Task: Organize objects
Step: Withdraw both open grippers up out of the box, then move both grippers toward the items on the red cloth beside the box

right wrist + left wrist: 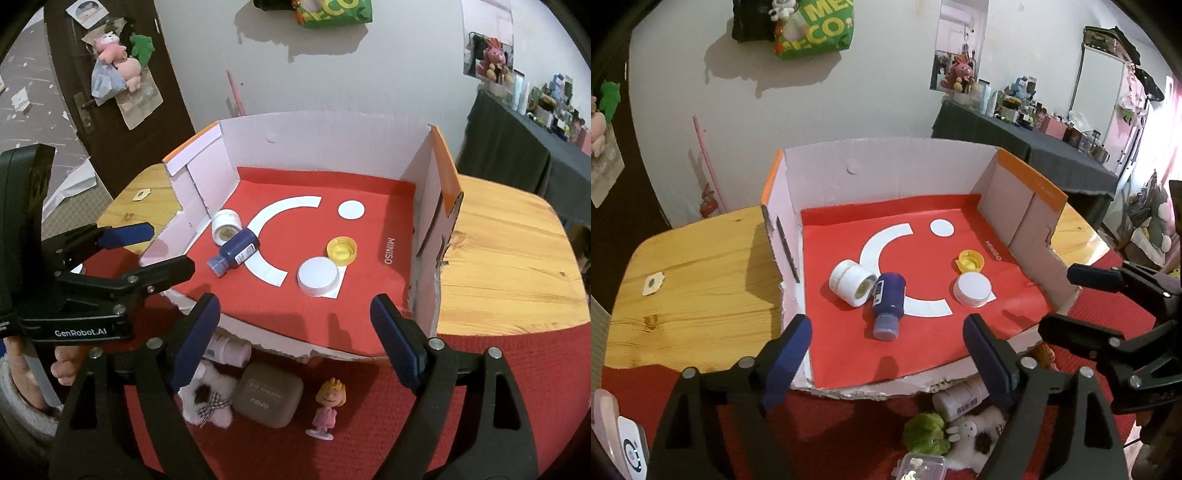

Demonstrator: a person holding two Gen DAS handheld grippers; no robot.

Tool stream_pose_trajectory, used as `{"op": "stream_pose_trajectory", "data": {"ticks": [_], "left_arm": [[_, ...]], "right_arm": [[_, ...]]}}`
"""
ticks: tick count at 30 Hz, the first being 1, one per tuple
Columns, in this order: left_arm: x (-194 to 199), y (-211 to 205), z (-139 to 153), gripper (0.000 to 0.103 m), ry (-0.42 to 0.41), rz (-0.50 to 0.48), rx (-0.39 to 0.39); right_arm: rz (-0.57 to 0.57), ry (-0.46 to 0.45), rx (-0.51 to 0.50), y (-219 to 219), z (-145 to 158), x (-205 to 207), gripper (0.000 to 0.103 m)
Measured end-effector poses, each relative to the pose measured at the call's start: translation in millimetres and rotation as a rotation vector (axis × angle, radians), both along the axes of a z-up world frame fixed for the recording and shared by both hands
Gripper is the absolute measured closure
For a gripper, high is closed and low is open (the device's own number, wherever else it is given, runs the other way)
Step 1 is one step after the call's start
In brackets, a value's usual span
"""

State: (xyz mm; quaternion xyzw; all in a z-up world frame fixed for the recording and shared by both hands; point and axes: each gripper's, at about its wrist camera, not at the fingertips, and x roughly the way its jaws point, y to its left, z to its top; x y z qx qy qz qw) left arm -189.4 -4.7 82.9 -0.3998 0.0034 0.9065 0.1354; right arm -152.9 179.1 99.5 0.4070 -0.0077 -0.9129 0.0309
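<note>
A cardboard box lined with red paper stands on a wooden table, its front side open. Inside lie a white jar on its side, a dark blue bottle tipped over against it, a yellow cap and a white round lid. My left gripper hovers open at the box's front edge, its pads touching nothing. My right gripper also hangs open at the front edge, empty. Each shows in the other's view: the left gripper, the right gripper.
On the red cloth below the box's front lie a white plush, a brown case, a small figurine, a pale bottle, a green plush and a clear plastic box. Bare wooden tabletop flanks the box.
</note>
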Motion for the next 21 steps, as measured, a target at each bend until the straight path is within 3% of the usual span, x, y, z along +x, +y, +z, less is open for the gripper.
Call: {"op": "stream_pose_trajectory", "data": {"ticks": [7, 21], "left_arm": [[14.4, 1.3, 11.2, 0.003, 0.060, 0.019, -0.033], [38.2, 6.0, 14.1, 0.000, 0.086, 0.013, -0.051]], "right_arm": [[0.005, 0.037, -0.001, -4.7, 9.5, 12.1, 0.014], [0.012, 0.078, -0.003, -10.5, 16.6, 34.7, 0.012]]}}
